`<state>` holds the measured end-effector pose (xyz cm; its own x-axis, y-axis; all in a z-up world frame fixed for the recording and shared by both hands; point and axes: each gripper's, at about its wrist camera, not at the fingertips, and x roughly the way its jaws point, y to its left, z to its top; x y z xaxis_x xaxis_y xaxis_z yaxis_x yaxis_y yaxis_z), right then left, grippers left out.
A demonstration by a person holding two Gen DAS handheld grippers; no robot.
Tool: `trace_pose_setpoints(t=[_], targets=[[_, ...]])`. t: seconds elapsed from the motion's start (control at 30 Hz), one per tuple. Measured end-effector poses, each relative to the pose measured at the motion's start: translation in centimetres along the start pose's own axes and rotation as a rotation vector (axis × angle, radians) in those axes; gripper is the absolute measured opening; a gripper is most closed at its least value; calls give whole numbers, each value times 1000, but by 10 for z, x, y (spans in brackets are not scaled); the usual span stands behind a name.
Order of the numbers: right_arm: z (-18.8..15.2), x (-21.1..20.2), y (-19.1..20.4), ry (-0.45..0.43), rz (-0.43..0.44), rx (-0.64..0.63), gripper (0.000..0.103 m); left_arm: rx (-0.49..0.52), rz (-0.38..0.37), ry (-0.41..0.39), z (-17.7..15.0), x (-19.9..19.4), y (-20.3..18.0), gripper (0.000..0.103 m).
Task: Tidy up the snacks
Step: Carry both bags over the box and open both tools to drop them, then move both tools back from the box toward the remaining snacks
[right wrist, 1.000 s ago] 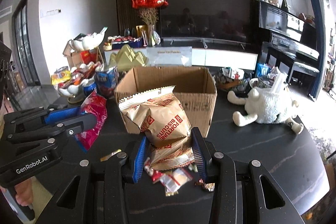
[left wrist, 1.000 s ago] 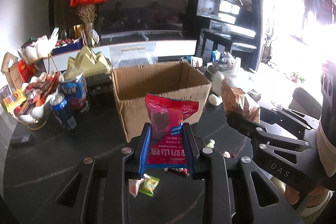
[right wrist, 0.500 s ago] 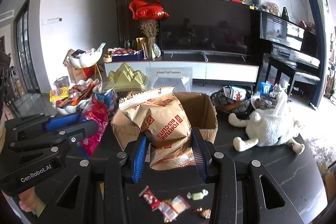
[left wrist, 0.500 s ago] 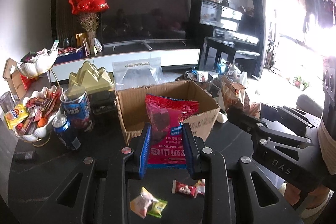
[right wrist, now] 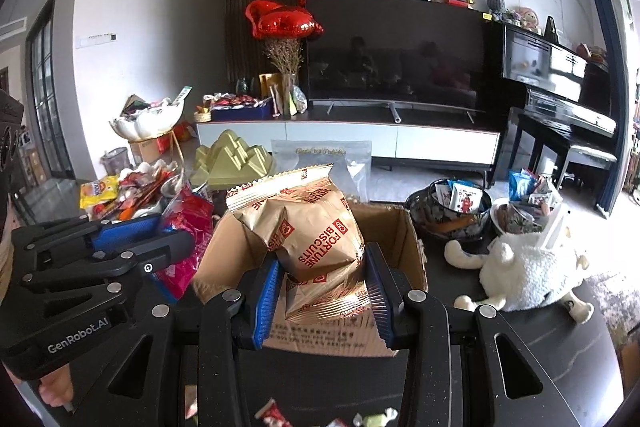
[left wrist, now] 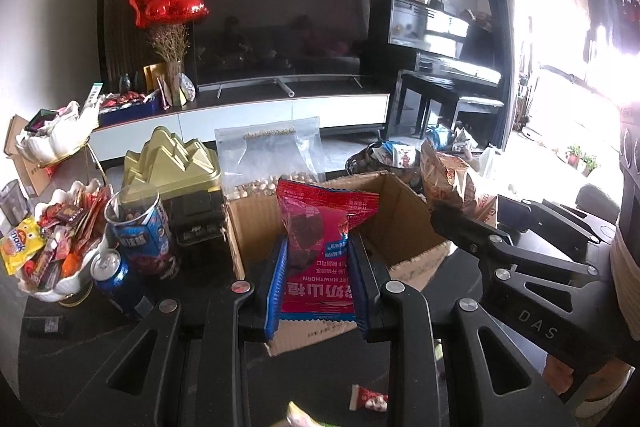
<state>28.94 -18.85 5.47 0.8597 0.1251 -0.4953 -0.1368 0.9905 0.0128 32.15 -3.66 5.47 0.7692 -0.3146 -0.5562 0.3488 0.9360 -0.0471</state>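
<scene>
So both grippers are loaded: the left gripper [left wrist: 316, 287] pinches a glossy red hawthorn snack bag [left wrist: 320, 247], the right gripper [right wrist: 322, 301] squeezes a crinkly gold biscuit bag [right wrist: 312, 227], each held over the open corrugated cardboard box [left wrist: 404, 223] on the dark table [right wrist: 520, 347].

Each black claw [left wrist: 316, 279] has blue ribbed pads [right wrist: 266, 301], silver screws, and white "GenRobot.AI" or "DAS" lettering.
</scene>
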Motion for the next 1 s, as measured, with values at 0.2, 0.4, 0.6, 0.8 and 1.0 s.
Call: trace_pose_setpoints(t=[0.2,0.4,0.6,0.8,1.0], targets=[[5,24,-7,14,-10,-1,41,8,1,17,6,27,4,29],[6,50,-11,37,-4,-4,41,13,11,41,7,53,10,29],[4,67,-14,52,-16,-8,48,5,52,38,9,65,16,48],[2,63,-14,52,-38,-1,63,0,55,37,5,55,15,48],[1,40,-11,34,-39,5,63,-4,56,15,4,29,12,48]])
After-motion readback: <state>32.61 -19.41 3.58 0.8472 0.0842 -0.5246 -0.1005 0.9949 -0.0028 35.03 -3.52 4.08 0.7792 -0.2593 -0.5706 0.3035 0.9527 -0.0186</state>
